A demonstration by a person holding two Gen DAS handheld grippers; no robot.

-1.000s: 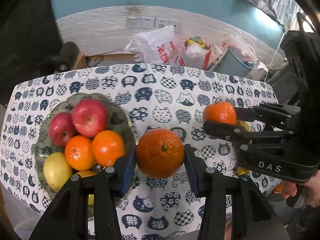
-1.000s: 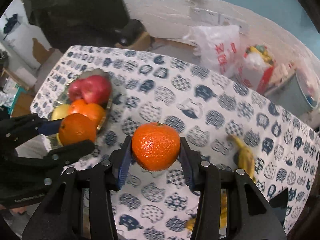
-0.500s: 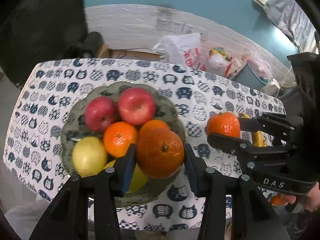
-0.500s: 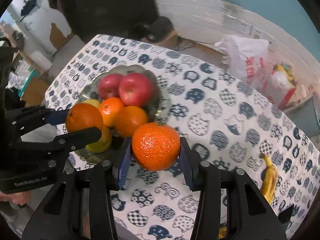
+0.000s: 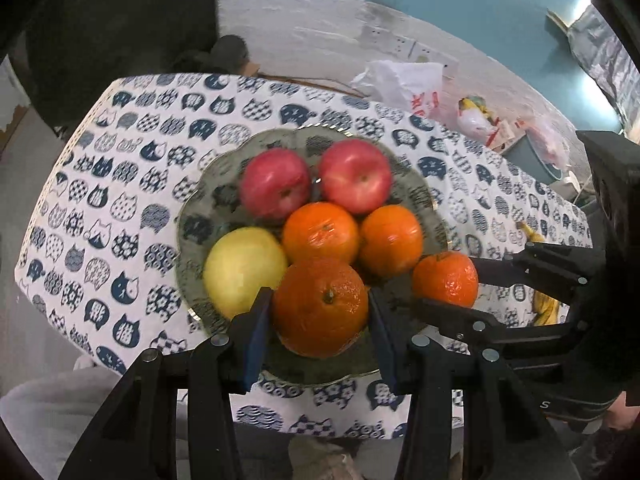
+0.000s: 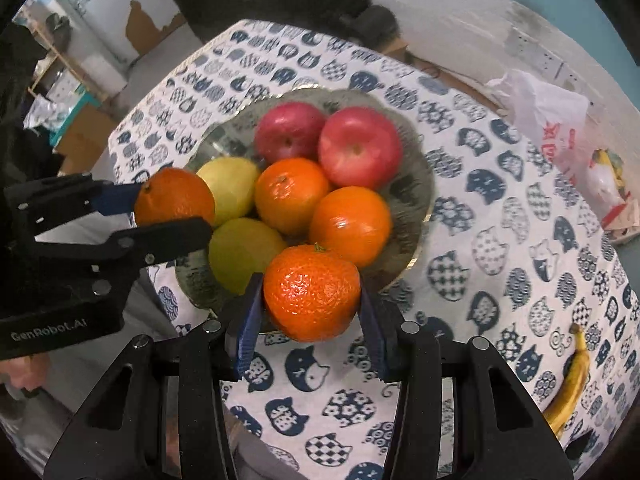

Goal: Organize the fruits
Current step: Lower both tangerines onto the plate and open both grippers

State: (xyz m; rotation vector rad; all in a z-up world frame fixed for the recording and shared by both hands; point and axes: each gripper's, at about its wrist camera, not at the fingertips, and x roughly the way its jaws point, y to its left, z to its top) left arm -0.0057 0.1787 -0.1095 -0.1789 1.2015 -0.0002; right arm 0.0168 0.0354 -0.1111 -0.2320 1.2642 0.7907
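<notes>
- my left gripper (image 5: 320,312) is clamped on an orange (image 5: 320,307), glass bowl (image 5: 200,216) right under the jaws
- right gripper (image 6: 311,294) squeezing a mandarin (image 6: 311,292), just ahead sits the fruit pile

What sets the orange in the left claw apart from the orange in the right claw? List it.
The left claw's orange looks darker, with a small dark stem scar; the right claw's orange is brighter, its pebbly peel glossy, with a green stem nub on top. The left one hangs over the plate's near-left side, the right one over its near-right rim. Both are clamped above the plate.
</notes>
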